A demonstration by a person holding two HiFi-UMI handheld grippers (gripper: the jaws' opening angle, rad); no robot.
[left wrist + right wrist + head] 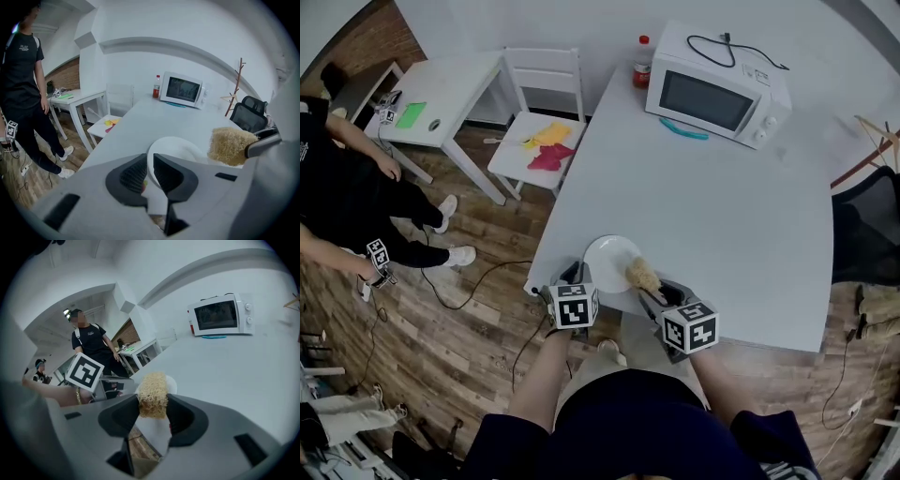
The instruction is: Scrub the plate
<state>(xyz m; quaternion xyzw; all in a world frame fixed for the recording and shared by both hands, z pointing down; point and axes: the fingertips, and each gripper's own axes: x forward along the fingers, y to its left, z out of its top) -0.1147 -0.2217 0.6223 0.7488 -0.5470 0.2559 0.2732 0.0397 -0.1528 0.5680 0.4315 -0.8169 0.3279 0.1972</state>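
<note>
Left gripper (150, 172): jaws clenched on the near rim of the white plate (610, 261); the rim runs straight through the narrow gap between them. Plate is at the near left corner of the white surface (741, 216), right in front of the person.

Right gripper (153, 417): jaws grasping a tan fibrous scrub pad (152, 398), which sticks out past the tips. In the head view the pad sits over the plate's right edge; can't tell whether it's touching.

Far end of the surface: white microwave (718, 86), red-capped bottle (642, 62) just beside it.
</note>
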